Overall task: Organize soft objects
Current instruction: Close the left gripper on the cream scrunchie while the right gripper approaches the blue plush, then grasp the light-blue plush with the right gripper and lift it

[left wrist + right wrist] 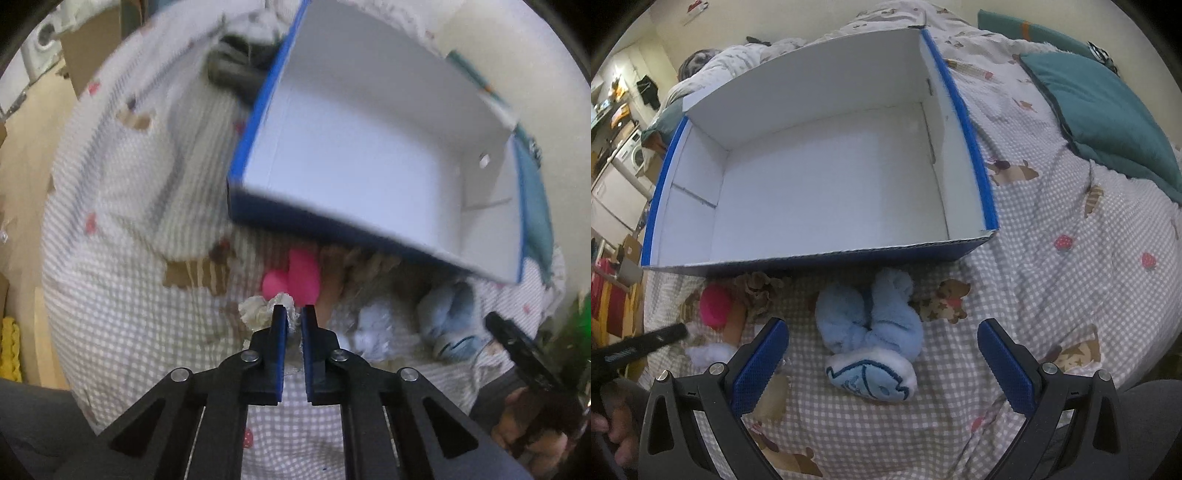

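Two grippers: left gripper (pixel 293 308) clenched on a blurred, possibly cream cloth scrap (pixel 258 310); right gripper (pixel 882 332) released.
Box (pixel 820 177): near rim hides items' tops.

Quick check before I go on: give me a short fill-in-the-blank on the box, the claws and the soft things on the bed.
1. The blue box holds ____.
2. The right claw is ____, with the light blue plush lying ahead of it.
3. The left claw is shut on a ____ ruffled piece of fabric.

Missing words: nothing; open; cream
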A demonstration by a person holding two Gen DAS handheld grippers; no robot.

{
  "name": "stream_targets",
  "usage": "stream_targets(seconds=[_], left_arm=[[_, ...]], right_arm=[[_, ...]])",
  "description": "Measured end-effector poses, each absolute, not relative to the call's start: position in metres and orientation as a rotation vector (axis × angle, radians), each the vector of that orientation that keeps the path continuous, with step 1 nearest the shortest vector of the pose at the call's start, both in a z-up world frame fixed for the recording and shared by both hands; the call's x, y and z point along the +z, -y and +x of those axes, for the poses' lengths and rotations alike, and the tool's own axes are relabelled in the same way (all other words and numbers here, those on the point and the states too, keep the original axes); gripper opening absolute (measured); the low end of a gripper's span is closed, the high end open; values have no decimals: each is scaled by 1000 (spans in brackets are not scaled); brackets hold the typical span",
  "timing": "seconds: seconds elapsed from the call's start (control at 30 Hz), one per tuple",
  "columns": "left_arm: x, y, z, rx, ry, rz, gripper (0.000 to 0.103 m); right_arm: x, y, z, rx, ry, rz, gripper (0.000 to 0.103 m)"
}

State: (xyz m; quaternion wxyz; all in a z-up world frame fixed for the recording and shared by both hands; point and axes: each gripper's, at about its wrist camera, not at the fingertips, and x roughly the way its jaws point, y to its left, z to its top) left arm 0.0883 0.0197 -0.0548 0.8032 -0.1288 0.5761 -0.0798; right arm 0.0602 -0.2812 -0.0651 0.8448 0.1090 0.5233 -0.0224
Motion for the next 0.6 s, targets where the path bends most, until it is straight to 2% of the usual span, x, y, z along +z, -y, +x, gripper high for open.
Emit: stream_targets(seconds=[0.27, 0.6], left_arm=[[-21, -55, 77, -45, -1090, -296, 8], [-40, -48, 85, -48, -1131, -268, 8]], right_arm=[[-73, 324, 70, -94, -1159, 419, 103], [-112, 272, 95, -5, -1313, 192, 103]])
